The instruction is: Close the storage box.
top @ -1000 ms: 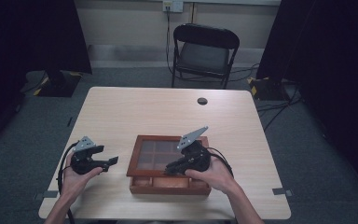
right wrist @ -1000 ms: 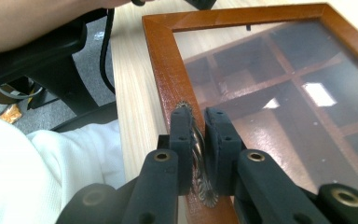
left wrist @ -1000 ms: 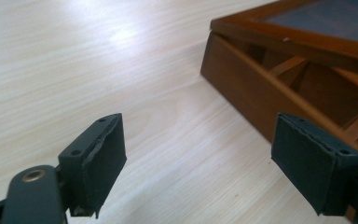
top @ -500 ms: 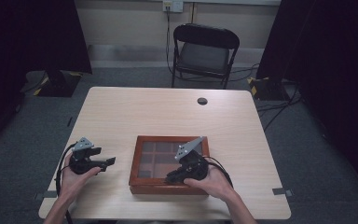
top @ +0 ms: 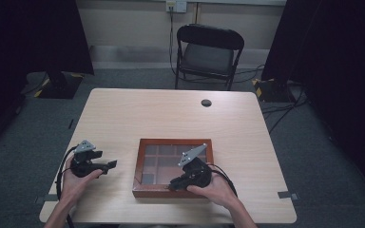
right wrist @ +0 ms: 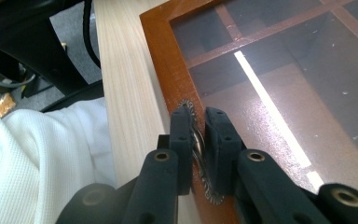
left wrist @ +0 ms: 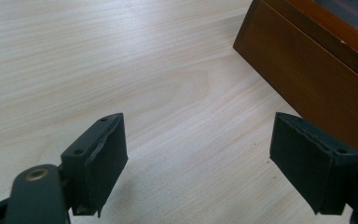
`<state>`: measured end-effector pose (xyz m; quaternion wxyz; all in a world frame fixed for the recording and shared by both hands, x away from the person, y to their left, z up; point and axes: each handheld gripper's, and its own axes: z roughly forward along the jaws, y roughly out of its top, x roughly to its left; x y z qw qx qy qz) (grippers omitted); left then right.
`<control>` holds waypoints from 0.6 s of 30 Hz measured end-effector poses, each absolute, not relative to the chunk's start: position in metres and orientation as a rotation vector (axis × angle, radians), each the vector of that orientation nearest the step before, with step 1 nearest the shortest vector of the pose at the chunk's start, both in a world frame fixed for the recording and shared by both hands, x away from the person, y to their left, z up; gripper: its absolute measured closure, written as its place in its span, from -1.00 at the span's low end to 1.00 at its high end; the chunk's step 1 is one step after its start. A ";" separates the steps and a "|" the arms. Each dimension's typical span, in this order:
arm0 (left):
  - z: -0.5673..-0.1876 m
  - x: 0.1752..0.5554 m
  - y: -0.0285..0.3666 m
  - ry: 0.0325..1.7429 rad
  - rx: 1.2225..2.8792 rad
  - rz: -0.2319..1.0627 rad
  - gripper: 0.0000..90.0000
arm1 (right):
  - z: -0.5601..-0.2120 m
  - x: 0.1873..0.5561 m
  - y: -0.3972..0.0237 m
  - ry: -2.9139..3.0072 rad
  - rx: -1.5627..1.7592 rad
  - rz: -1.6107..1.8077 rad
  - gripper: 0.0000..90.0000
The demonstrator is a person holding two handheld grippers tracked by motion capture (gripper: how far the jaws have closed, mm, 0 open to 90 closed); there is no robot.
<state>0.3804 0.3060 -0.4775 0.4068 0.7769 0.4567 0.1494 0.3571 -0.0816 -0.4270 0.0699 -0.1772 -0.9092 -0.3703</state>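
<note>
A brown wooden box [top: 138, 166] with a glass-paned lid lies flat on the table's near half. Dividers show through the glass [right wrist: 279, 70]. My right gripper [top: 173, 184] rests at the middle of the lid's front edge. Its jaws [right wrist: 198, 133] are shut on a small ornate metal clasp [right wrist: 185, 105] fixed to the lid's frame [right wrist: 165, 60]. My left gripper [top: 112, 165] hovers low over bare tabletop, left of the box. It stands open [left wrist: 198, 140] with nothing between its pads, and the box's side wall [left wrist: 307, 74] is just ahead on the right.
A black folding chair [top: 209, 47] stands beyond the far table edge. A small dark round cap [top: 206, 102] sits in the table's far middle. A white sleeve [right wrist: 37, 158] and cable lie by the near edge. Bare wood [top: 123, 118] spreads behind and left of the box.
My right gripper has sunk toward the table with the clasp in its jaws, bringing the lid down flat on the box. The left gripper has stayed put.
</note>
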 end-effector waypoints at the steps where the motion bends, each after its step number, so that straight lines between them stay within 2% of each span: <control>1: -0.478 0.381 0.306 1.152 1.963 0.379 -0.59 | -0.428 0.356 -0.083 -2.734 -0.525 -1.140 0.83; 4: -0.480 0.381 0.306 1.157 1.975 0.388 -0.59 | -0.430 0.357 -0.087 -2.718 -0.589 -1.154 0.47; 6: -0.482 0.380 0.307 1.160 1.991 0.394 -0.59 | -0.430 0.356 -0.095 -2.711 -0.623 -1.199 0.30; 15: -0.489 0.380 0.309 1.187 2.008 0.389 -0.59 | -0.418 0.358 -0.169 -2.650 -1.089 -1.460 -0.14; 18: -0.491 0.381 0.307 1.189 2.024 0.388 -0.59 | -0.422 0.358 -0.194 -2.622 -1.234 -1.478 -0.20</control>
